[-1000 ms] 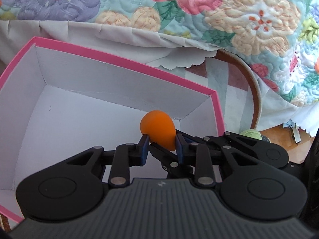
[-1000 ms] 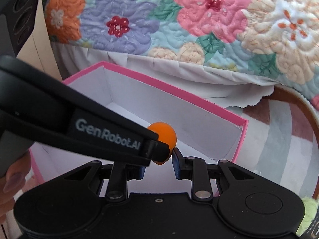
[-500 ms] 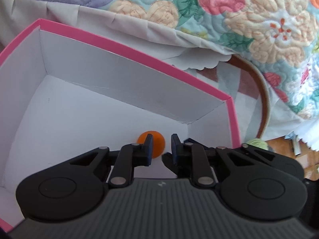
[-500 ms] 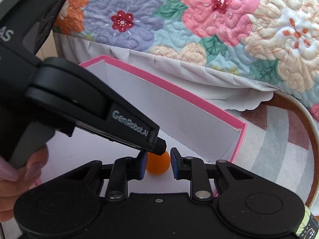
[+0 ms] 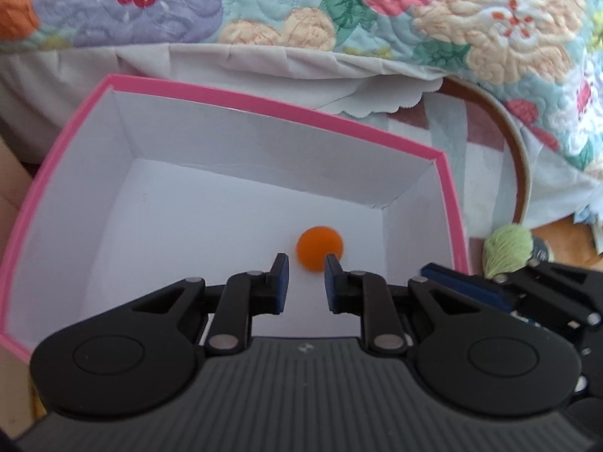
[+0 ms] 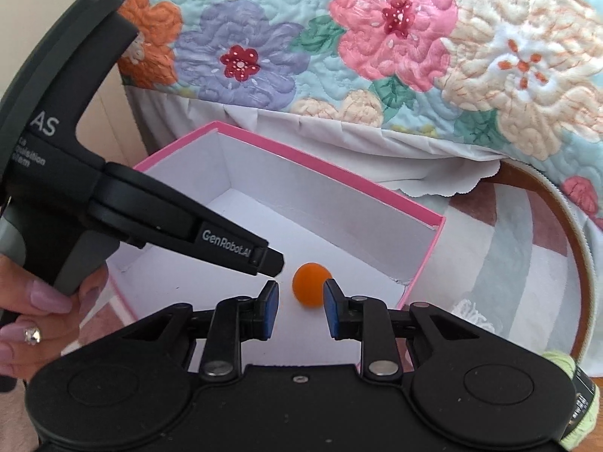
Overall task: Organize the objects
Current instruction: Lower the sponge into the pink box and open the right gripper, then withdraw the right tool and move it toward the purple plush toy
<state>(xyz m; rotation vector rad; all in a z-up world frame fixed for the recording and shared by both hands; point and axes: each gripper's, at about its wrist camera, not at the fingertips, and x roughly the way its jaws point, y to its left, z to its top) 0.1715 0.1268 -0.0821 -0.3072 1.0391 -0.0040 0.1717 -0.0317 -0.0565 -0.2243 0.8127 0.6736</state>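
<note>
A small orange ball [image 5: 319,246] [image 6: 311,284] lies loose on the white floor of the pink-rimmed box [image 5: 264,103] [image 6: 328,167], near its right wall. My left gripper [image 5: 306,263] hovers above the box, pointing steeply down. Its jaws are shut with nothing between them, and the ball lies beyond and below the tips. In the right wrist view the left gripper [image 6: 269,260] reaches in from the left, held by a hand [image 6: 34,309]. My right gripper [image 6: 299,290] hangs beside it over the box's near edge, shut and empty.
A flowered quilt [image 5: 377,0] and its white skirt hang behind the box. A round striped rug [image 6: 508,263] lies under the box and to its right. A pale green ball of yarn [image 5: 507,248] sits just right of the box.
A second ago the orange ball sat between my left fingers above the box. It has since dropped to the box floor, and both grippers have drawn back and up from it.
</note>
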